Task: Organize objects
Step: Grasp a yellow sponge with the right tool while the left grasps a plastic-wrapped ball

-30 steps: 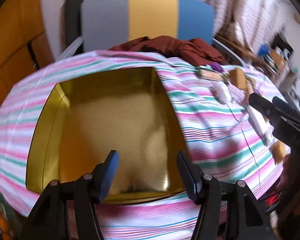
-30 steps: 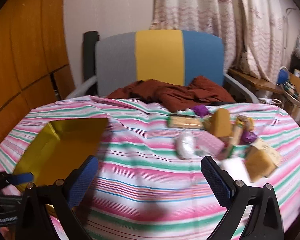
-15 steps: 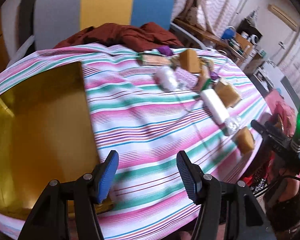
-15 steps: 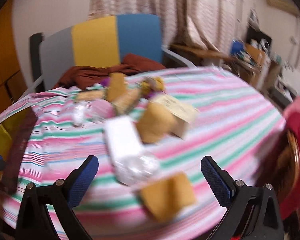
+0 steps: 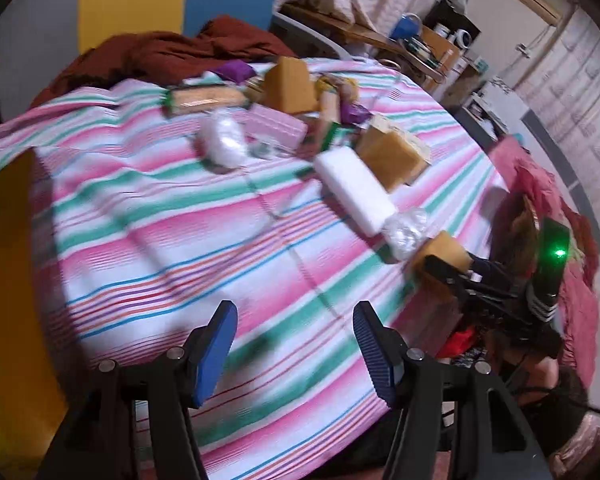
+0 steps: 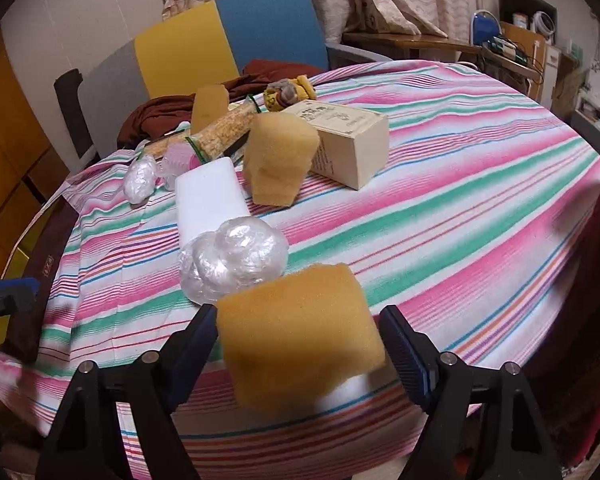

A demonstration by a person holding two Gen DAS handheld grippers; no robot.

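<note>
In the right wrist view a yellow sponge block (image 6: 296, 332) lies at the near edge of the striped tablecloth (image 6: 440, 208). My right gripper (image 6: 296, 344) straddles it. Its jaws are closing, with the sponge between them and the pads right at its sides, not visibly squeezing it. The left wrist view shows the same sponge (image 5: 444, 248) with the right gripper (image 5: 452, 272) on it. My left gripper (image 5: 294, 340) hangs open over bare cloth with nothing between its fingers. The gold tray (image 5: 4, 280) sits at the far left.
Behind the sponge lie a crumpled clear wrap (image 6: 236, 256), a white block (image 6: 208, 196), a second sponge (image 6: 278, 156), a cream box (image 6: 348, 140) and several small packets. A chair (image 6: 228, 36) with a maroon cloth (image 5: 172, 52) stands beyond the table.
Both grippers swung right, away from the gold tray. The right one came down over the near sponge and narrowed around it. The left one stayed open.
</note>
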